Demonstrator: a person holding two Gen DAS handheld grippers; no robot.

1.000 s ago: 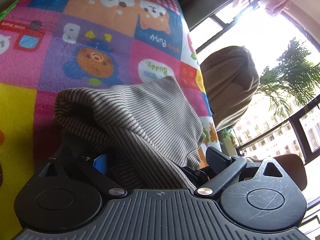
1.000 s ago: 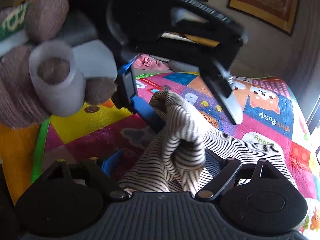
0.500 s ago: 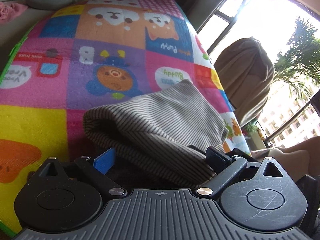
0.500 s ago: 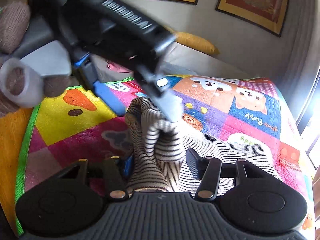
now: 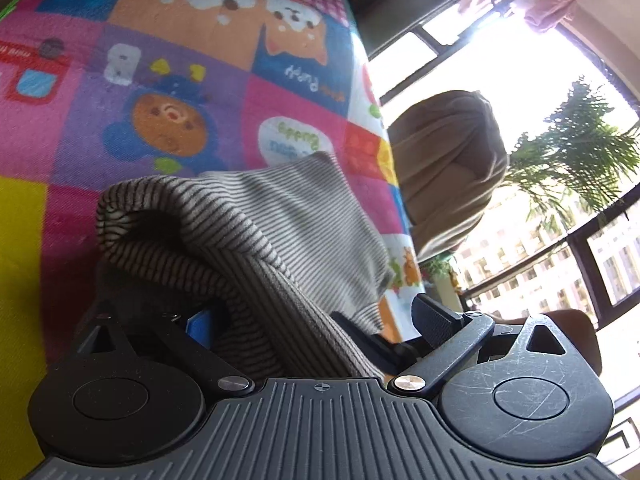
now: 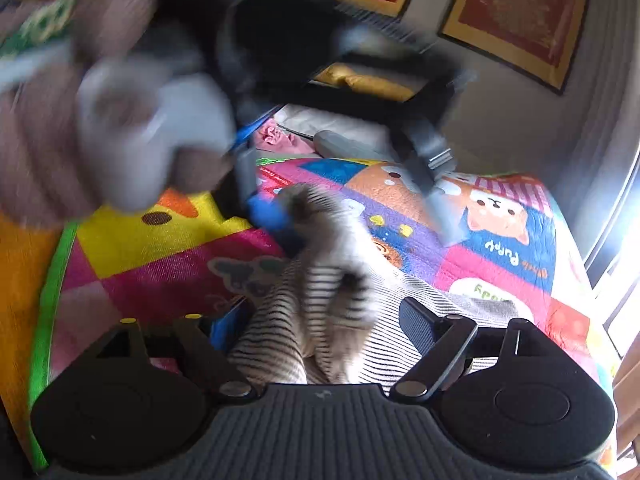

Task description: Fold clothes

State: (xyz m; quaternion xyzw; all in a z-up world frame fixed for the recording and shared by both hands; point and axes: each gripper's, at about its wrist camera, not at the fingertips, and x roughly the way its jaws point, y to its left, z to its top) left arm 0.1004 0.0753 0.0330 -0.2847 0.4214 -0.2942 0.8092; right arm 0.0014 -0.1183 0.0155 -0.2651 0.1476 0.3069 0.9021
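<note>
A brown-and-white striped garment (image 5: 280, 220) lies bunched on a colourful cartoon play mat (image 5: 160, 80). In the left wrist view a thick fold runs between the fingers of my left gripper (image 5: 314, 318). It rests against the blue left pad, with a gap to the black right pad. In the right wrist view the left gripper (image 6: 360, 220) is blurred above the garment (image 6: 316, 292), jaws wide, the cloth's raised peak beside its blue finger. My right gripper (image 6: 320, 318) is opening, with the striped cloth between its pads and not pressed.
A person's hand (image 6: 52, 152) holds the left gripper's handle at upper left. At the mat's far end lie a yellow cushion (image 6: 360, 80), pink cloth (image 6: 276, 136) and a grey item (image 6: 344, 144). A brown draped shape (image 5: 444, 168) and a plant (image 5: 580, 152) stand by the window.
The right gripper's jaws narrowed on the striped cloth half a second ago and have spread wide again. The left gripper dipped toward the mat, then came back up, and is now motion-blurred.
</note>
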